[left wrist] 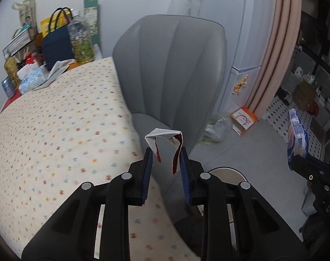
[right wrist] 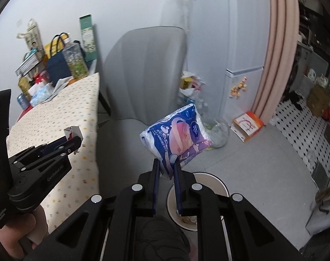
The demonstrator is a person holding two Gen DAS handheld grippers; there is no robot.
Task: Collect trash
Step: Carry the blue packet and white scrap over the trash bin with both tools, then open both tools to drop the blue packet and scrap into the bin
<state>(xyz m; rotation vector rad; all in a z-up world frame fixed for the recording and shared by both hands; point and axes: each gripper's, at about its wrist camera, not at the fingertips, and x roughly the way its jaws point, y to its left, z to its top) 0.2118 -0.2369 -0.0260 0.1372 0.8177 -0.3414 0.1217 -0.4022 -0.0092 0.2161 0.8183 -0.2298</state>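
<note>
The left gripper (left wrist: 166, 152) pinched a torn wrapper (left wrist: 165, 138); the right gripper (right wrist: 166, 165) pinched a tissue pack (right wrist: 175, 134) above the bin (right wrist: 217, 181).

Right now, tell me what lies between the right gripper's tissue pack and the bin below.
Nothing: in the right wrist view the tissue pack hangs over the bin, with only air between.

a dotted-cloth table (left wrist: 56, 117) carries a bottle (left wrist: 81, 41), navy bag (left wrist: 56, 50) and tissue pack (left wrist: 32, 80).

Both tools, left tool (left wrist: 166, 159) and right tool (right wrist: 167, 169), are matte black with blue ribbed finger pads (left wrist: 148, 174), silver round screws (left wrist: 126, 175) and white lettering.
</note>
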